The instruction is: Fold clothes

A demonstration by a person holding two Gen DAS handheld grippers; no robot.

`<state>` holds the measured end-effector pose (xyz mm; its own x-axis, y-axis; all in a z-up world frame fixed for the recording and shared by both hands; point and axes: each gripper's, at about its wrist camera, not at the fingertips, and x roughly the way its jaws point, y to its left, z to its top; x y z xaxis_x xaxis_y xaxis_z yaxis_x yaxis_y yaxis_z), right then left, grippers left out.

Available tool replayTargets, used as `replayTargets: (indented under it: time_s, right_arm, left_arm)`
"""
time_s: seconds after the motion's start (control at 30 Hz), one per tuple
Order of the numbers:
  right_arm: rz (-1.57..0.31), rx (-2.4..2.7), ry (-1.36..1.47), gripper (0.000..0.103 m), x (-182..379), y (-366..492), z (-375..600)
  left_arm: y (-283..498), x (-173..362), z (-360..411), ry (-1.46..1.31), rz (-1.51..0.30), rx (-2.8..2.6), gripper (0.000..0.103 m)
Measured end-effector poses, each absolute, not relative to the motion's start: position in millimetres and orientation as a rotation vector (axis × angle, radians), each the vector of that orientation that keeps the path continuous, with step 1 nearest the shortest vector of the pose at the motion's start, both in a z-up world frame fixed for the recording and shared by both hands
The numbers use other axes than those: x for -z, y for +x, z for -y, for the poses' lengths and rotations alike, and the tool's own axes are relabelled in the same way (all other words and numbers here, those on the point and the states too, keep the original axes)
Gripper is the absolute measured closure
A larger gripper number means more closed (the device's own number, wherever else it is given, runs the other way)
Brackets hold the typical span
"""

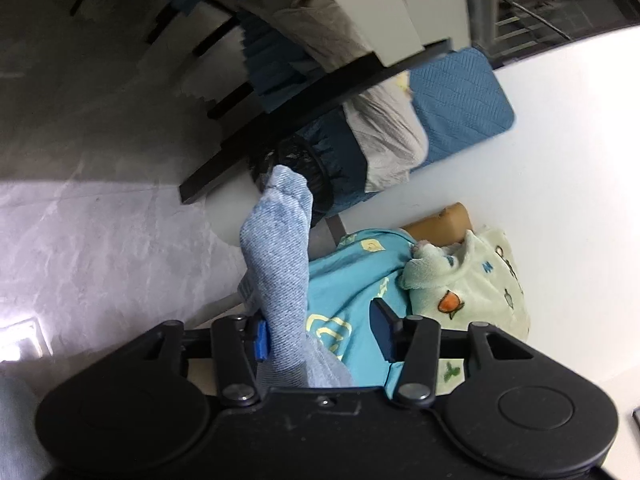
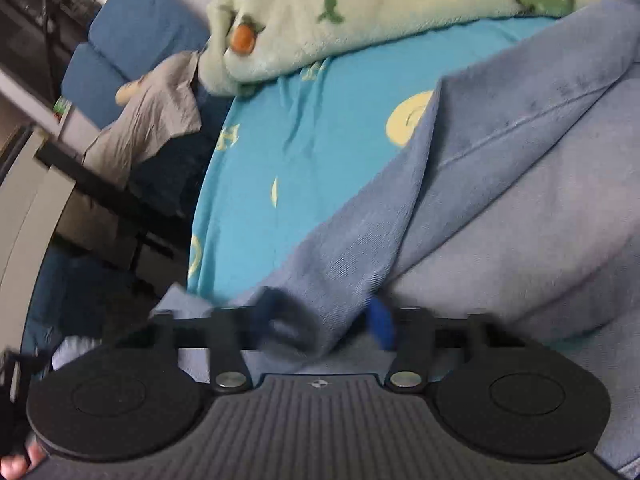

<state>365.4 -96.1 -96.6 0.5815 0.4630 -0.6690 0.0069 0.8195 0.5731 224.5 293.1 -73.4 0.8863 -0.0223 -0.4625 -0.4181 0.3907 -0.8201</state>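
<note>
The left gripper (image 1: 322, 334) pointed downward over the bed, its fingers spread; a strip of pale blue denim-like garment (image 1: 280, 276) lay against the left finger's blue pad, well clear of the other. The right gripper (image 2: 324, 320) tilted down too, its fingers drawn in on a bunched fold of the same soft blue cloth. Beyond the fingers lay a turquoise patterned sheet (image 2: 304, 152) and a fuzzy pale-green blanket (image 2: 360, 12).
</note>
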Motion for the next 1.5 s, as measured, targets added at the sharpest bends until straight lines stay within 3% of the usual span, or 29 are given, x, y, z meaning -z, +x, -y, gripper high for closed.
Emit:
replayTargets:
  time_s: [0.03,0.17,0.6,0.7,0.73,0.77,1.07,1.2,1.37,1.5]
  right_arm:
    - [-0.903,-0.286,0.557,0.086,91.2,367.8,94.9]
    - [-0.829,-0.312,0.515,0.092,68.6,385.2,82.5]
    - [-0.823,-0.221,0.289,0.093,100.2,489.6,15.7]
    - [-0.831,-0.239,0.330,0.070,106.8,491.5,21.9]
    - [-0.818,-0.255,0.333,0.051,104.5,486.9,24.8]
    - [-0.799,-0.274,0.324,0.043,100.5,480.4,27.1]
    - [-0.655,-0.588,0.000,0.044,59.9,384.9,-2.8]
    - [-0.732,-0.688,0.132,0.044,54.4,389.7,-27.6]
    - [-0.959,-0.675,0.165,0.045,77.4,423.8,-77.9]
    - [-0.927,-0.629,0.166,0.055,88.9,447.8,-94.9]
  left_arm:
    - [222.5,71.9,-290.9,-1.154,-0.429,-0.247,0.057]
    - [224.5,65.2,-282.4,-1.081,-0.438,-0.239,0.055]
    - [229.4,78.1,-282.3,-1.128,-0.421,-0.211,0.041]
    - [229.1,84.2,-283.6,-1.152,-0.425,-0.216,0.039]
    - [228.7,85.6,-284.3,-1.155,-0.425,-0.222,0.039]
    - [228.2,86.3,-285.6,-1.163,-0.430,-0.231,0.039]
    - [217.1,81.4,-292.8,-1.216,-0.396,-0.242,0.039]
    - [215.1,80.4,-293.9,-1.221,-0.394,-0.252,0.039]
    - [216.3,85.8,-298.5,-1.230,-0.401,-0.276,0.038]
    - [221.5,96.0,-299.9,-1.249,-0.435,-0.265,0.037]
